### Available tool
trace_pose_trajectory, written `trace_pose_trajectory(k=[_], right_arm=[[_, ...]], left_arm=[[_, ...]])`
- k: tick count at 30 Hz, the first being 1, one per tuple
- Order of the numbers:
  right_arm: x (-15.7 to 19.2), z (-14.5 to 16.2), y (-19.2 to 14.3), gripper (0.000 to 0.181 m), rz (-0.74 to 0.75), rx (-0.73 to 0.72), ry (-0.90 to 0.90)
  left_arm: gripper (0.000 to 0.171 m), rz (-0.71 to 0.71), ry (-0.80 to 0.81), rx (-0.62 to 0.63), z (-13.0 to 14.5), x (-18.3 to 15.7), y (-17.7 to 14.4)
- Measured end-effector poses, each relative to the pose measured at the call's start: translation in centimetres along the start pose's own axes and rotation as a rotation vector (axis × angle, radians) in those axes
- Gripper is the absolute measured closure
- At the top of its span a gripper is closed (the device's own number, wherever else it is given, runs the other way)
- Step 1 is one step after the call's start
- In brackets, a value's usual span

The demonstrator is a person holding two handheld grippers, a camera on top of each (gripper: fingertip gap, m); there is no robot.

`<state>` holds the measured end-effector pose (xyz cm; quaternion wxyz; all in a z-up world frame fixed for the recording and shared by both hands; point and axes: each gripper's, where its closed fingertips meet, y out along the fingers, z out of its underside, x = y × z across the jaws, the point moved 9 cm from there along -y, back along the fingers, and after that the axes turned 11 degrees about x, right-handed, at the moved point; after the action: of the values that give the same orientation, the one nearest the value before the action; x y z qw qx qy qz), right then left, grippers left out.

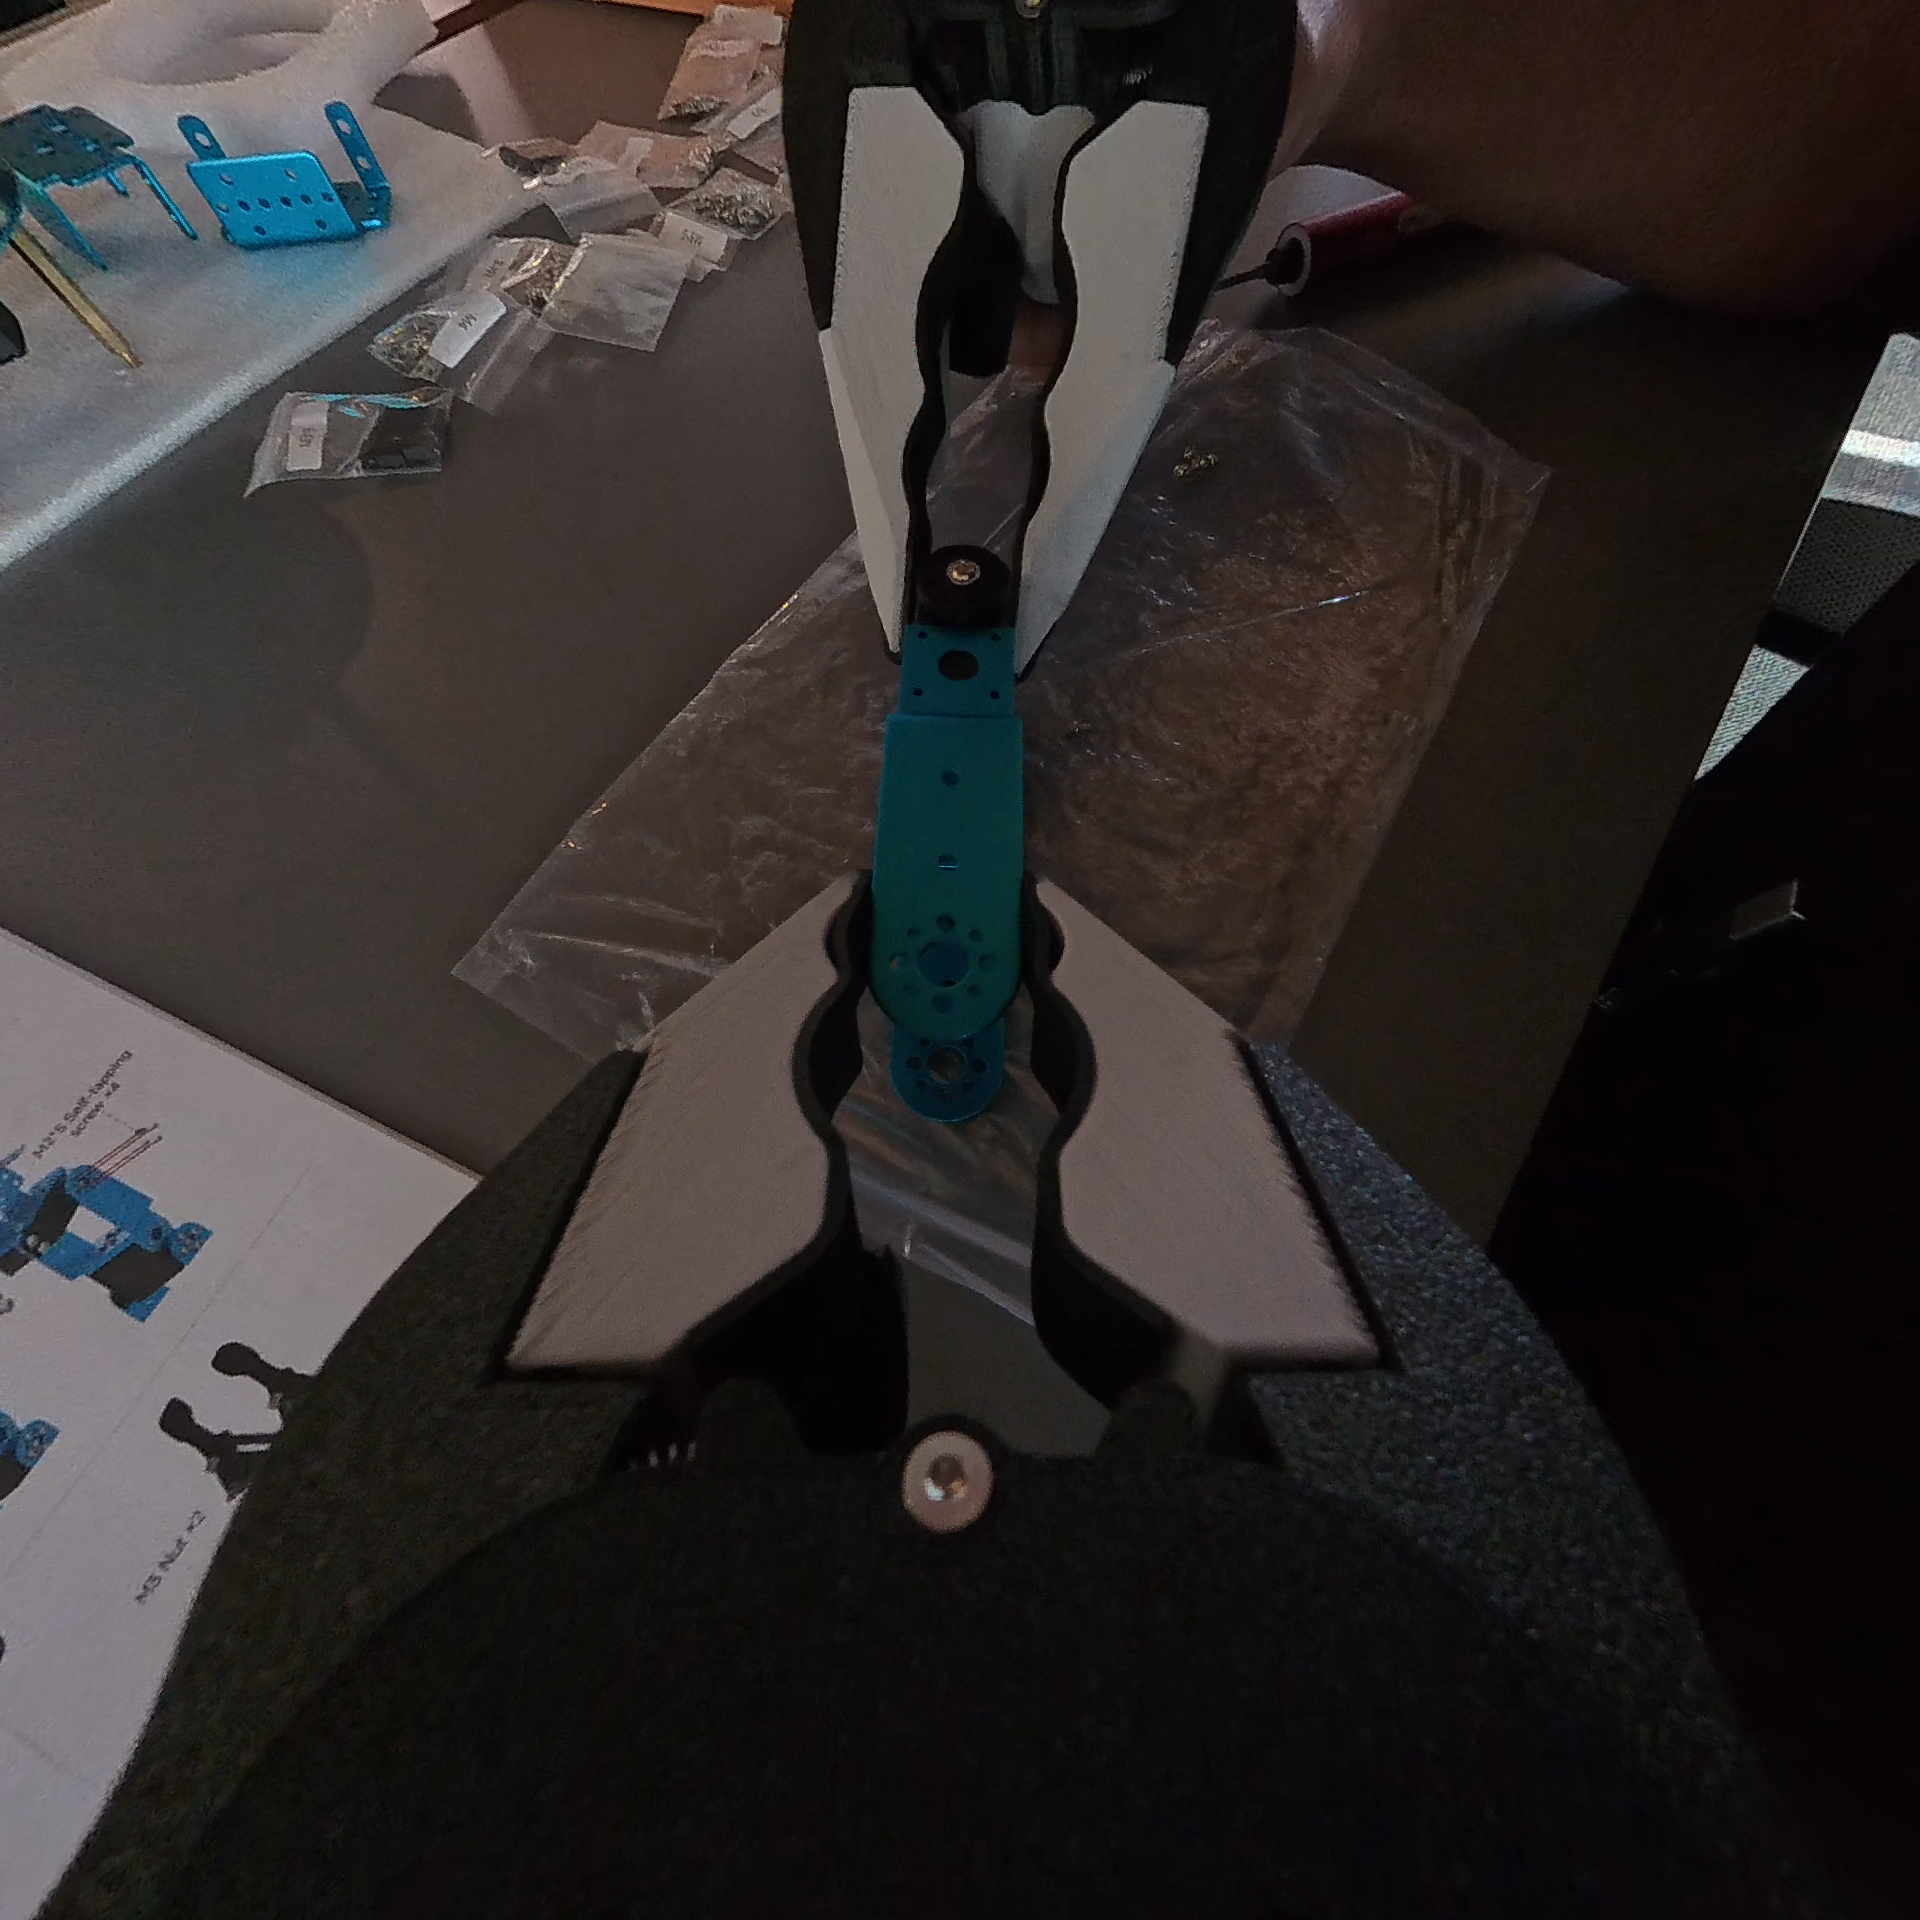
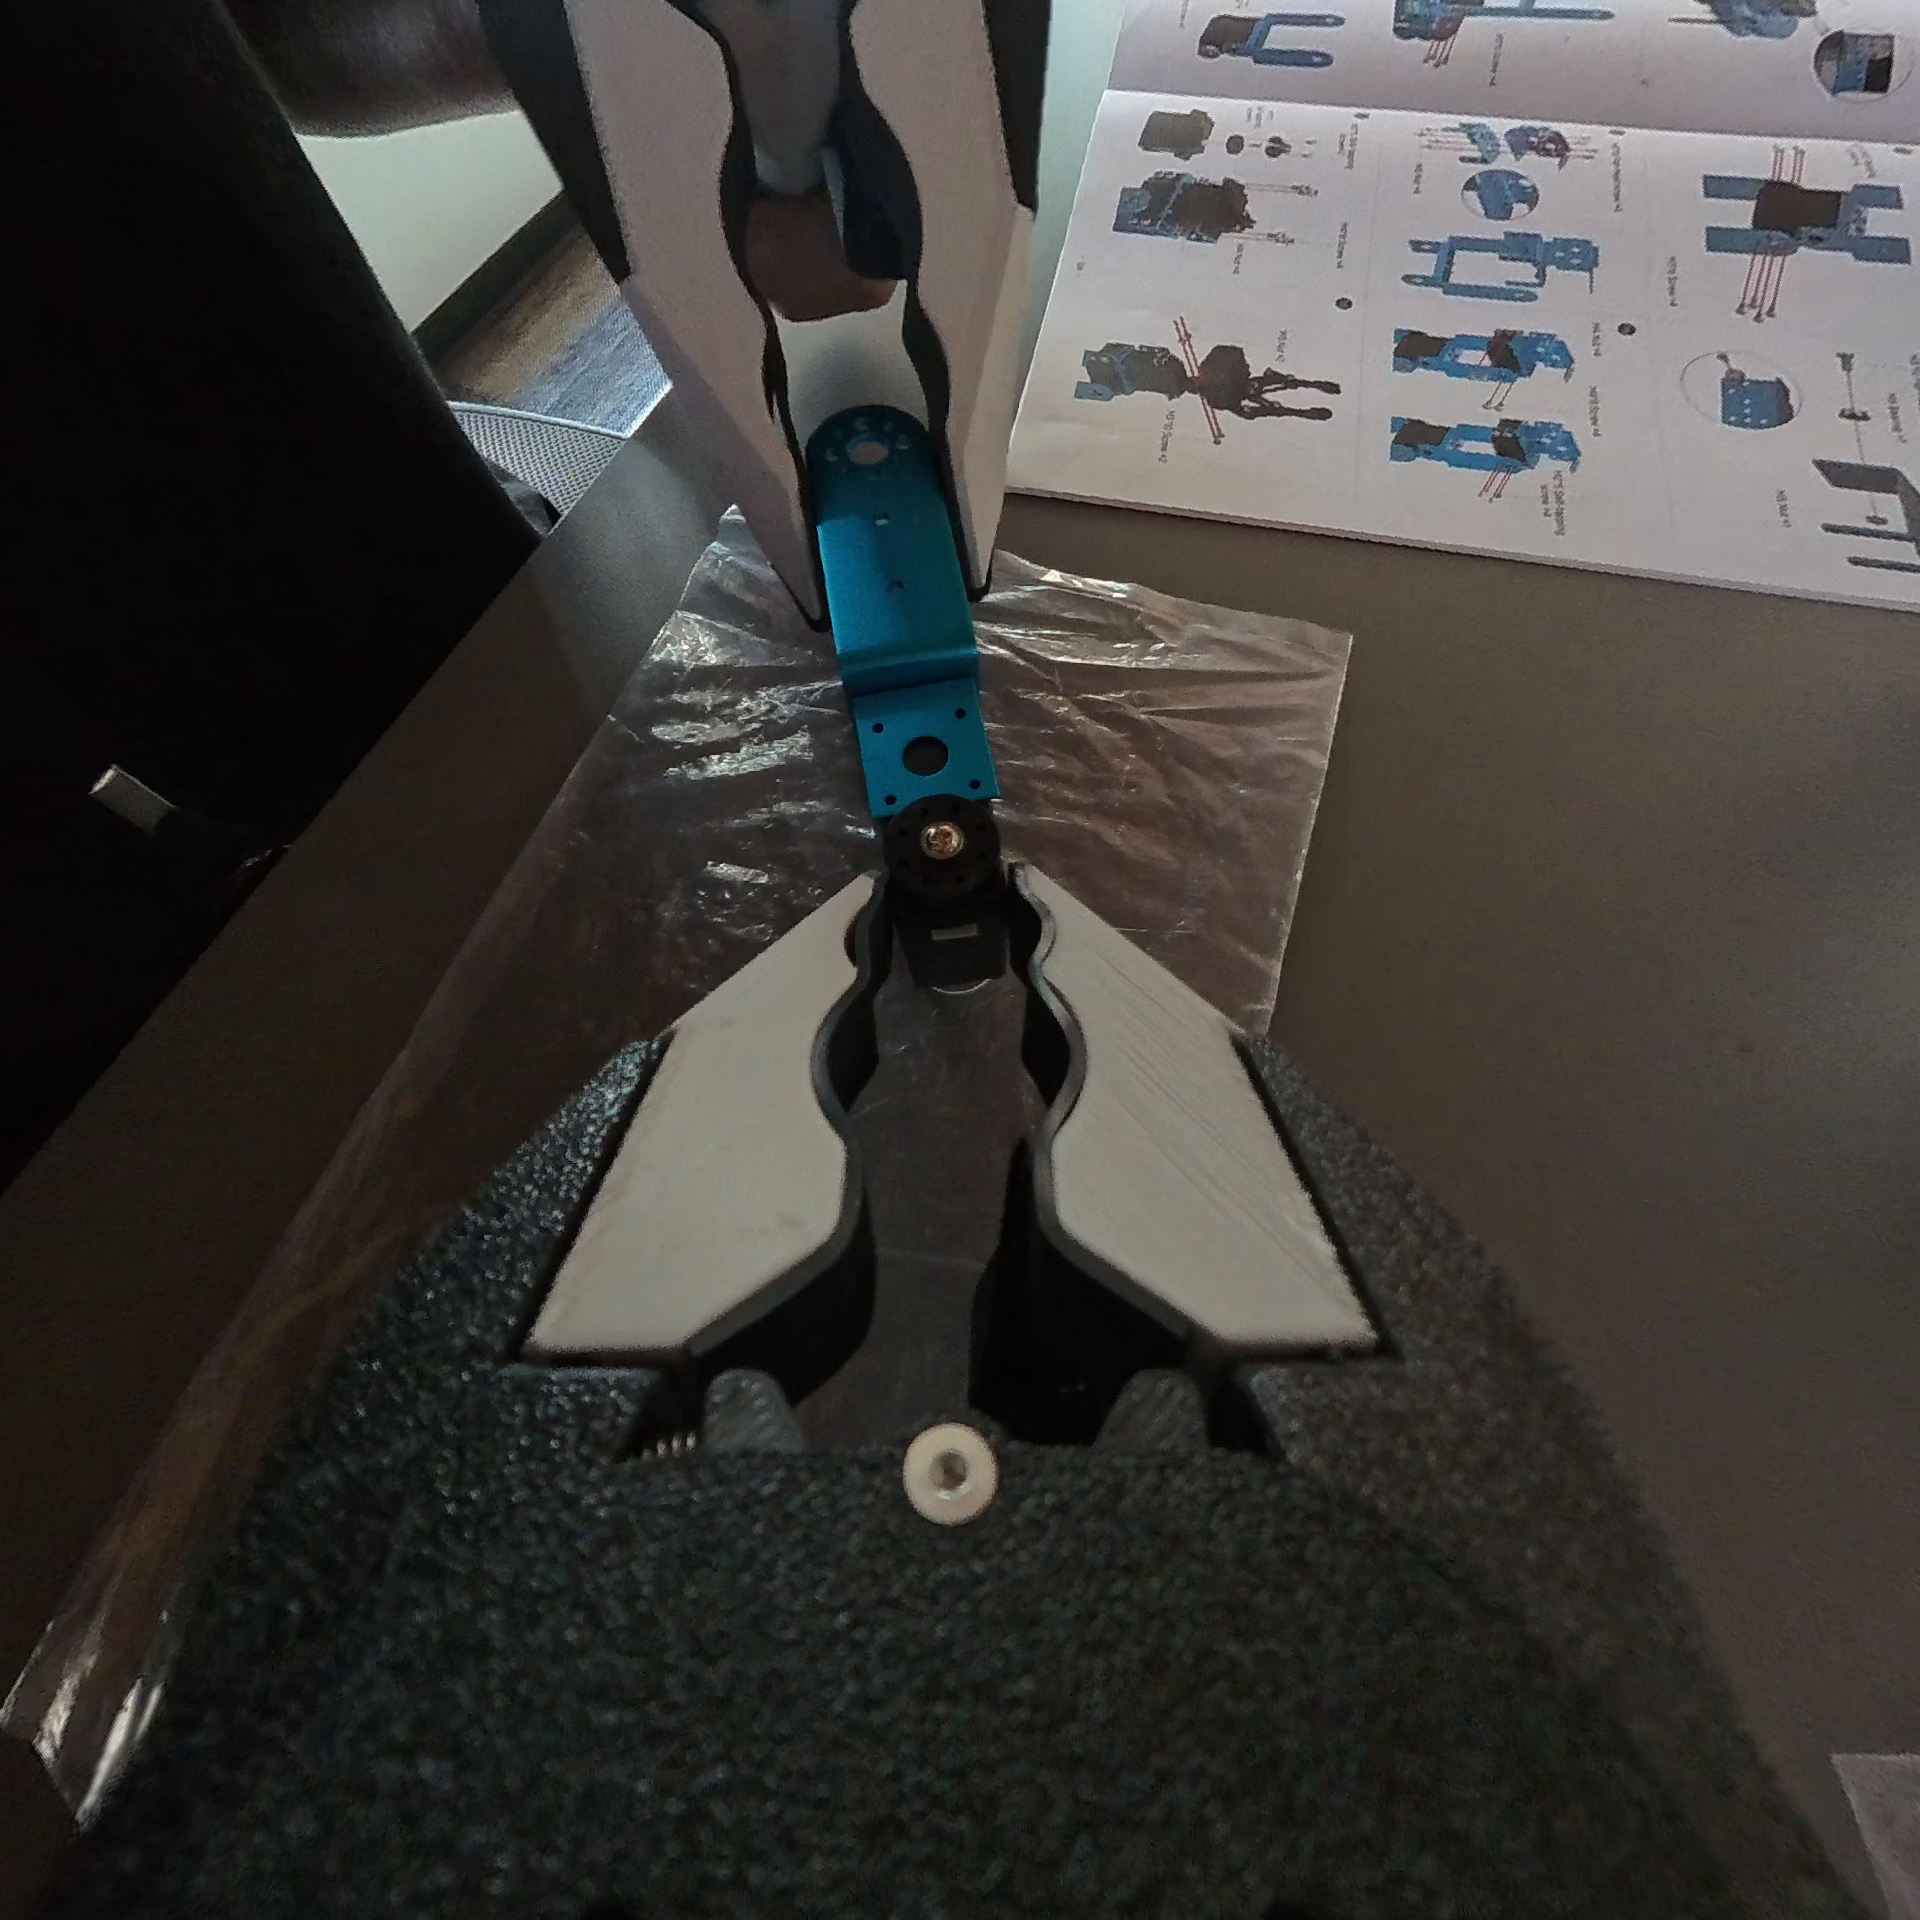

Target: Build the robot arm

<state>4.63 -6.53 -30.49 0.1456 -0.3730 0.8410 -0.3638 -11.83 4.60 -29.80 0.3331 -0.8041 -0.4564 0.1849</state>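
My left gripper (image 1: 945,894) is shut on the round-ended arm of a blue metal U-bracket (image 1: 945,790). My right gripper (image 1: 961,644) faces it from the far side and is shut on a black servo (image 1: 961,577) with a round horn and a brass screw. The horn touches the bracket's flat, holed end. In the right wrist view my right gripper (image 2: 948,883) grips the servo (image 2: 951,961), and the bracket (image 2: 894,623) runs away from it into the left gripper (image 2: 899,597). Both parts hang just above a clear plastic bag (image 2: 1143,748).
The brown table (image 1: 416,675) holds a printed instruction sheet (image 2: 1455,312), several small bags of screws (image 1: 582,281), other blue brackets (image 1: 270,187) on white foam (image 1: 104,416), and a red-handled tool (image 1: 1340,244). The table edge and a dark chair (image 2: 156,520) are close by. Tip to tip, the grippers are about 6 cm apart.
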Motion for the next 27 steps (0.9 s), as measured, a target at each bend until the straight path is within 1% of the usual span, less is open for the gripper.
trace_pose_trajectory(k=[7, 27], right_arm=[[-0.17, 0.03, 0.00, 0.159, -0.027, 0.000, -0.011], [-0.05, 0.16, -0.09, 0.159, -0.018, -0.003, -0.002]], left_arm=[[0.145, 0.019, 0.036, 0.016, -0.09, 0.29, -0.03], [0.145, 0.015, 0.032, 0.026, -0.20, 0.27, 0.04]])
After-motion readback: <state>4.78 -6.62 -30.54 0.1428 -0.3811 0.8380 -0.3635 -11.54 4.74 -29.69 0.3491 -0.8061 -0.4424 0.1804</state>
